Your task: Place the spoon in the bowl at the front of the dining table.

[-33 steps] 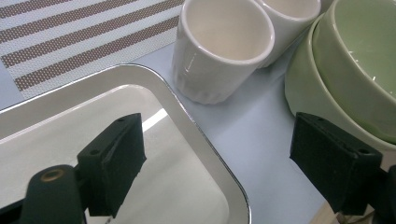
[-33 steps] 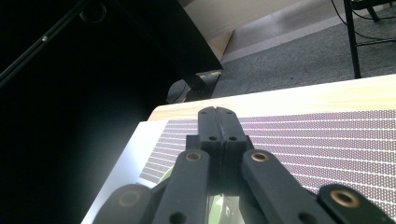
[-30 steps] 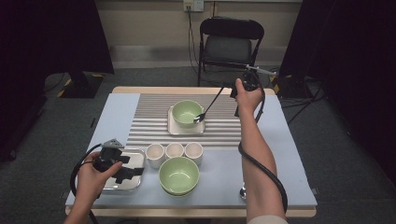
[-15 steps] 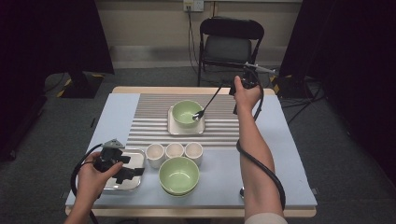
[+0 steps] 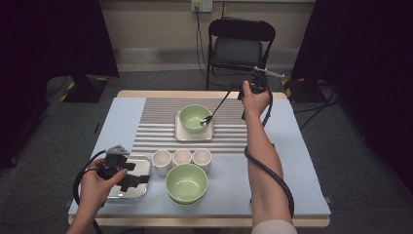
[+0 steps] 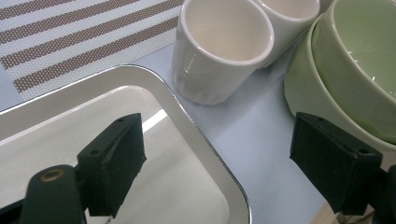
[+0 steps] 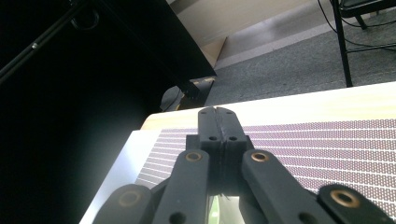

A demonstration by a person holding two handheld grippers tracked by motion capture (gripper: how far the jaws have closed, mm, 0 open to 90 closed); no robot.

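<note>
spoon [image 5: 214,111] tip in far green bowl [image 5: 194,117], 3 cups [image 5: 181,157] empty

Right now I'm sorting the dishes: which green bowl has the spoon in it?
The far green bowl, the one on the square white plate on the striped mat. The spoon dips into it; the near green bowl, by the cups, has none.

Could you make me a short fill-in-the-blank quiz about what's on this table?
1. The row beside the metal tray holds ____ white cups.
2. The spoon reaches into the green bowl that sits on a white square ____.
3. The left gripper hangs over the tray's corner with its jaws ____.
4. Beyond the table stands a black folding ____.

Missing words: three; plate; open; chair
</note>
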